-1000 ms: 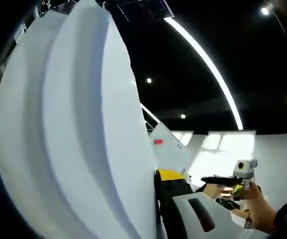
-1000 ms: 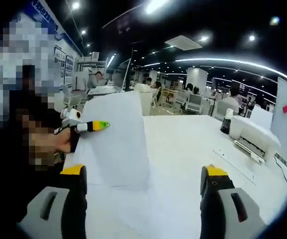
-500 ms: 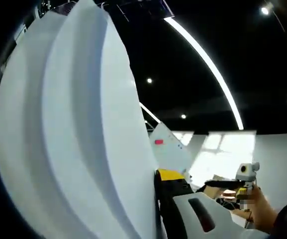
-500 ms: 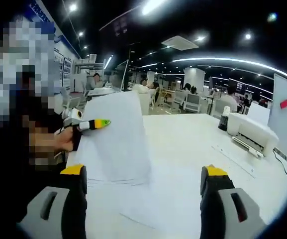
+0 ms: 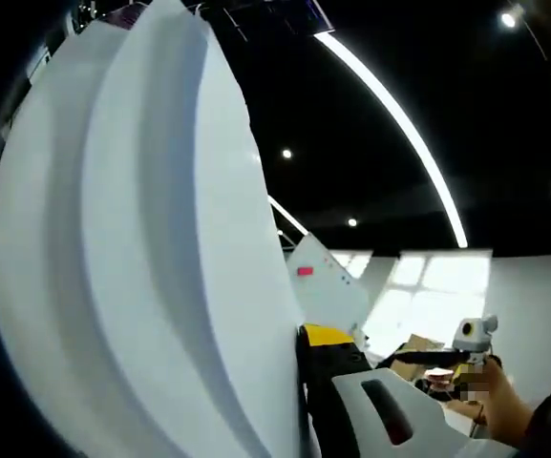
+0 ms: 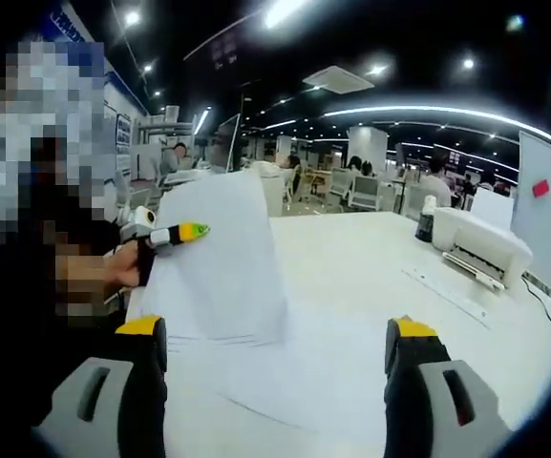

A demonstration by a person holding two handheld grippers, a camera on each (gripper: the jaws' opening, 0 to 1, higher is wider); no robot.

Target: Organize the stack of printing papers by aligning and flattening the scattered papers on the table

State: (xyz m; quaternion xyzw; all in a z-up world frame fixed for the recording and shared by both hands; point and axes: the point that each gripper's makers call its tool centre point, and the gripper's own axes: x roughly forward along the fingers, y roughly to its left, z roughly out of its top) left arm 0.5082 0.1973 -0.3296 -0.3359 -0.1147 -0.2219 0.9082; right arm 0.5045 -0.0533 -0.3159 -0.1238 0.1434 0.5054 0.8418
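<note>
Paper stack [image 6: 220, 262]: held upright on its lower edge on the white table [image 6: 370, 277], left of centre in the right gripper view, clamped at its left edge by the left gripper [image 6: 181, 235], whose yellow-green fingers are clenched on the sheets. In the left gripper view the same stack [image 5: 132, 248] rises close against the lens as broad white curved bands, its sheets bowed and not flush; one yellow-tipped finger [image 5: 328, 336] presses against its near face. Right gripper [image 6: 275, 348]: fingers spread wide and released, grasping nothing, poised low over the table near the stack's right side. Loose sheets [image 6: 285, 377]: at least one lies flat on the table beneath and in front of the stack, edges faint and not squared to it. Printer [image 6: 480, 250] and dark bottle [image 6: 426, 221]: far right on the table, well apart from the work. Progress, as judged: gathering is largely done, with most sheets lifted into one bundle for tapping; alignment is midway, since the bundle bows and its edges look uneven; remaining are squaring the edges, taking in the loose sheets, and laying the stack flat.
</note>
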